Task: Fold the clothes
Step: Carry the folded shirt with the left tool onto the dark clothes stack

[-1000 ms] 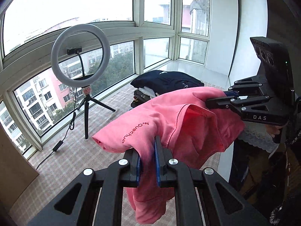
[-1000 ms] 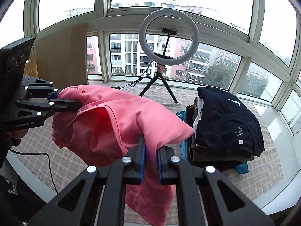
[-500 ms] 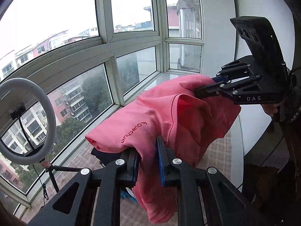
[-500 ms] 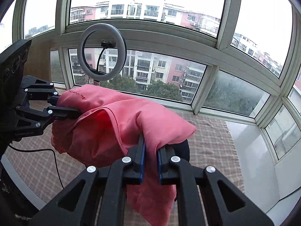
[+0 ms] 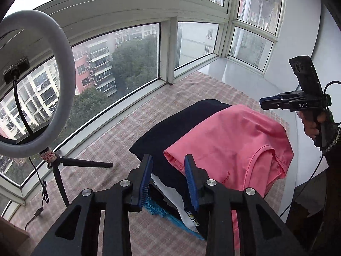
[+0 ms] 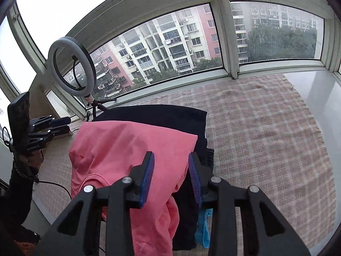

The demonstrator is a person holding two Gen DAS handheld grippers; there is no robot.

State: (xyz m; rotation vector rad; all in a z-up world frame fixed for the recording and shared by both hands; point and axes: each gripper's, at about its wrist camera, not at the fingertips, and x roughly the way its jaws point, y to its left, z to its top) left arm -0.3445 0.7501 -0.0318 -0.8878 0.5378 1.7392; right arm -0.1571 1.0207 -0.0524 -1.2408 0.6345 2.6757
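2 grippers hang above the clothes pile, both spread apart and empty. The left gripper (image 5: 168,178) shows its blue pads wide apart over the near edge of the dark folded garment (image 5: 170,132); the right gripper (image 6: 171,178) is just as wide, straddling the right edge of the pink shirt (image 6: 127,149). That shirt lies folded on top of the pile on the checked cloth (image 6: 266,128), its lower part drooping over the near side. Only the left wrist view shows the white garment (image 5: 170,194) and blue fabric (image 5: 155,209) under the dark one, and the person's right hand (image 5: 313,125) on its handle; only the right wrist view shows the whole ring light (image 6: 71,67) on its tripod far left. 0.5 s ago both grippers were clamped on the shirt, holding it in the air; now it is released and resting.
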